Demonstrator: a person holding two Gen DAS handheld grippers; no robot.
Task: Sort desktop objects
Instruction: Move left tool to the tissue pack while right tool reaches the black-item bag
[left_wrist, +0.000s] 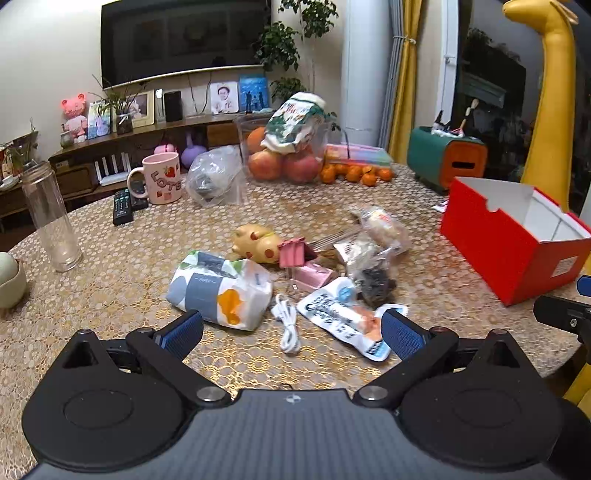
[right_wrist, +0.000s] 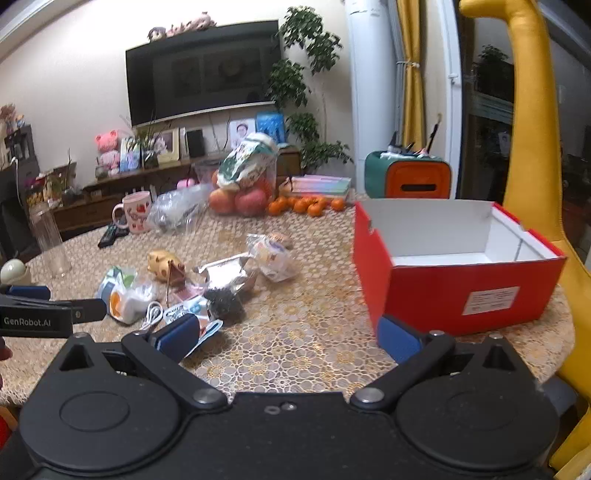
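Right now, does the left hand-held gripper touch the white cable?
Apart. The left wrist view shows open fingers either side of the white cable, with tablecloth visible between.

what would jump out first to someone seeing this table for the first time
The open red box on the table's right side grabs the eye first, its white inside showing nothing in it. Next comes the jumble at the table's middle: a tissue pack, a yellow pig figure, a coiled white cable and crinkly snack packets. Farther back, apples and small oranges sit beside a pink mug.
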